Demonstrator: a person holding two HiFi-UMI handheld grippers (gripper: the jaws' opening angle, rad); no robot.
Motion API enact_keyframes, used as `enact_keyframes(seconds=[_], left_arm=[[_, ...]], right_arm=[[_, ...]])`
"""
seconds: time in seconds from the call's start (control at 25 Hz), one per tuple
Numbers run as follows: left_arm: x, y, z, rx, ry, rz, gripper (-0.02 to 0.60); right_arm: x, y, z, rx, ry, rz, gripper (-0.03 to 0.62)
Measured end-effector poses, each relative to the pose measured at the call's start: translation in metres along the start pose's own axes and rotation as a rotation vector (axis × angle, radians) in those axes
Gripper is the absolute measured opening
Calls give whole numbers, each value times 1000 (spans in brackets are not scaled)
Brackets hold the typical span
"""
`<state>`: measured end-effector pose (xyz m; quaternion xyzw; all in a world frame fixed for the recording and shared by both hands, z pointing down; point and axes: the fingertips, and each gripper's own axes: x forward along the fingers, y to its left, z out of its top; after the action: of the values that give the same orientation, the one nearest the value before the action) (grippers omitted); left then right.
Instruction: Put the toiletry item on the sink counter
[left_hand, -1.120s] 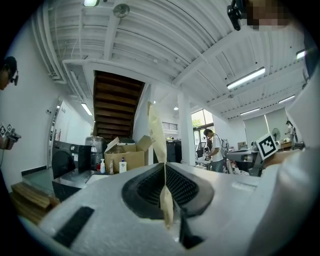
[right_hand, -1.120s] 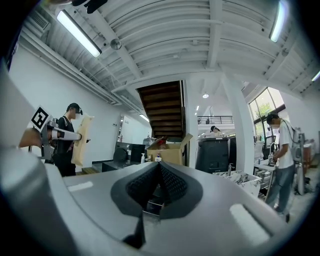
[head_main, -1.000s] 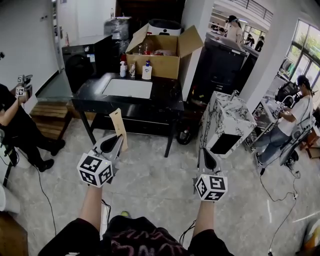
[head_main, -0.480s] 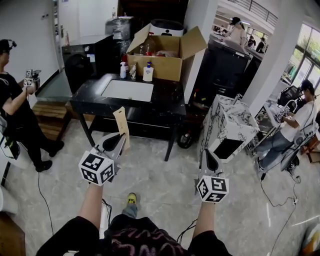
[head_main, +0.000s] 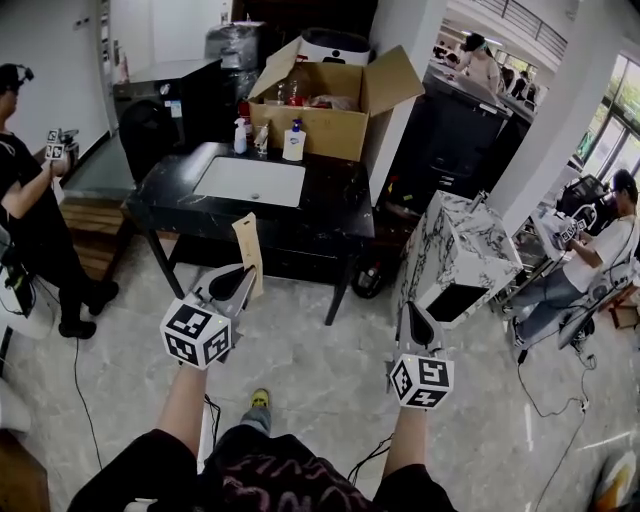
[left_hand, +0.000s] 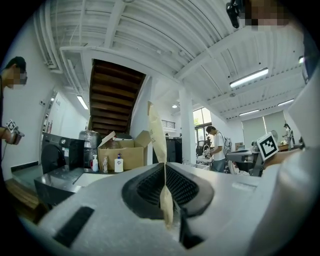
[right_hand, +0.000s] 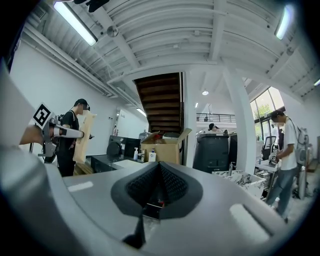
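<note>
My left gripper is pinched tight on the toiletry item, a flat tan packet. The packet stands up straight between the two jaws, with most of it poking out above them. My right gripper has its jaws pressed together too, but there is nothing in them.

The sink counter is the black table in front of me. I am standing on the floor on the near side of it, not close enough to reach it. So the packet is in the air, out in front of the counter's near edge, not on it.

The counter has a white basin set in its top. At the back of the counter stand a few bottles, and behind them sits a big cardboard box.

I think the first part is done, since the packet is picked up and held. The rest is left to do: go up to the counter, bring the packet over a bare black part beside the basin, set it down and let go.
</note>
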<state>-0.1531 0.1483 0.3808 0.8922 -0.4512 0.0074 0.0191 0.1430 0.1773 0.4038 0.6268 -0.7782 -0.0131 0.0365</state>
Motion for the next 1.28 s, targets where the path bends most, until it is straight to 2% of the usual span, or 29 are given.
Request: enact_keyframes(seconds=[0.28, 1.0, 1.28], left_arm=[[39, 37, 0, -26, 10, -19, 8], [114, 163, 9, -39, 13, -45, 8], [145, 181, -3, -56, 31, -79, 8]], right_arm=[[53, -4, 7, 0, 16, -17, 12], [203, 37, 26, 7, 4, -2, 12], [227, 27, 13, 19, 28, -41, 12]])
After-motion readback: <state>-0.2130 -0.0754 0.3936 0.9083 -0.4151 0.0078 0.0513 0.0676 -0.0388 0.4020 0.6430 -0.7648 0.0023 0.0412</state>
